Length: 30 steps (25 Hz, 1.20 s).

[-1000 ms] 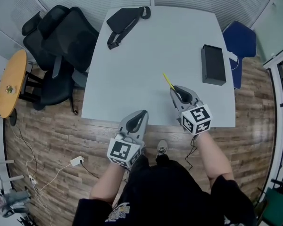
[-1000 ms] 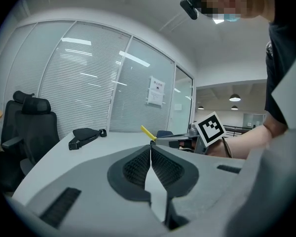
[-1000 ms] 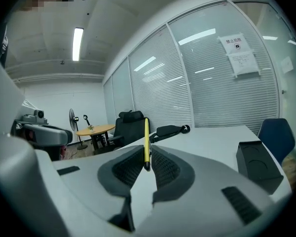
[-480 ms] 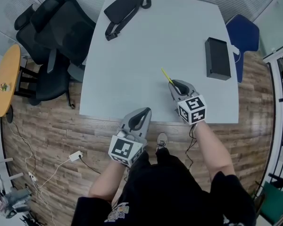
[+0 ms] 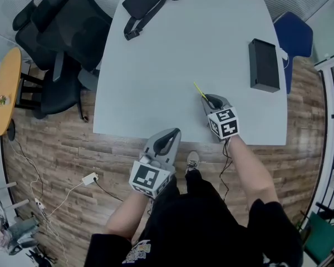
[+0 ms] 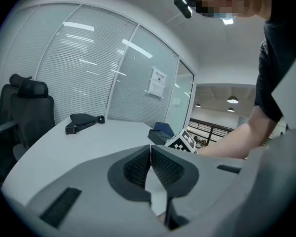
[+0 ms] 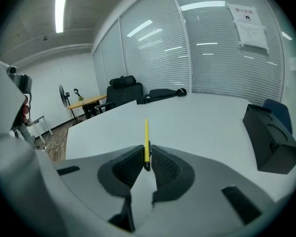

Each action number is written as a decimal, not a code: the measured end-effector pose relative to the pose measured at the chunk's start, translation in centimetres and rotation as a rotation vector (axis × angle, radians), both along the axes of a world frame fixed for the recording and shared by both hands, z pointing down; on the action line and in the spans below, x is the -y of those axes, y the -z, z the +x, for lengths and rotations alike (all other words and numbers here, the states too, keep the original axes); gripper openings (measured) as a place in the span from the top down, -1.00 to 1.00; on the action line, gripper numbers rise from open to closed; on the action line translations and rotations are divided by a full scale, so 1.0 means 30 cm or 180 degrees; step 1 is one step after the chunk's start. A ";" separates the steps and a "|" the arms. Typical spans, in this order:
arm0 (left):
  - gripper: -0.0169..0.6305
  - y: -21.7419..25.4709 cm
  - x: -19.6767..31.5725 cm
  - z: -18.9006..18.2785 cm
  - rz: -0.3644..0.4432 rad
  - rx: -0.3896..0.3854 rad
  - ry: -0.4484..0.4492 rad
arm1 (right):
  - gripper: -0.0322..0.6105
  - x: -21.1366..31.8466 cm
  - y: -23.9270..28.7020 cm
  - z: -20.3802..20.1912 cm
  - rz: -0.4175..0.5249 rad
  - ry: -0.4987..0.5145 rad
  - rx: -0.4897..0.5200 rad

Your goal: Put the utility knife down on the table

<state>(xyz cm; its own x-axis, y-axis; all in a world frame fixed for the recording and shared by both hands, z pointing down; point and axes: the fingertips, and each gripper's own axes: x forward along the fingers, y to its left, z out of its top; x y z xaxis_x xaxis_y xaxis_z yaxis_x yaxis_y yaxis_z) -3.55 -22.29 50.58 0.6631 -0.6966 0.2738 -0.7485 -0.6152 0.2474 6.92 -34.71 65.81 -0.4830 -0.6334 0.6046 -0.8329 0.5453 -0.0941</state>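
**A:** Right gripper [image 5: 207, 100], state?

**B:** Clamped on the yellow utility knife [image 5: 199, 90] by its near end. Pointed it toward eleven o'clock, above the table [image 5: 156, 65] near the five o'clock edge.

**A:** Touched the tabletop?

**B:** Couldn't tell.

**A:** And the left gripper [image 5: 167, 141]?

**B:** Pressed tip to tip, held nothing. Hovered at the table's six o'clock edge.

**A:** Anything else noted?

**B:** Spotted a black box [image 5: 264, 64] at three o'clock and a black pouch [image 5: 147, 4] at twelve, both well apart from the knife.

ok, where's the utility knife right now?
In the head view, the utility knife is clamped in the right gripper, over the near right part of the table, left of the black box.
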 end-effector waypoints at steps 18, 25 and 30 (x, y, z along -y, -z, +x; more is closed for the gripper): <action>0.93 -0.064 0.031 -0.039 -0.0119 -0.0034 0.0105 | 0.73 0.021 -0.212 0.021 -0.0426 0.0101 -0.0459; 0.93 -0.069 0.029 -0.056 -0.0158 -0.0027 0.0137 | 0.72 0.019 -0.234 0.017 -0.0490 0.0114 -0.0511; 0.93 -0.068 0.021 -0.054 -0.0149 -0.0033 0.0132 | 0.65 0.012 -0.233 0.010 -0.0499 0.0143 -0.0459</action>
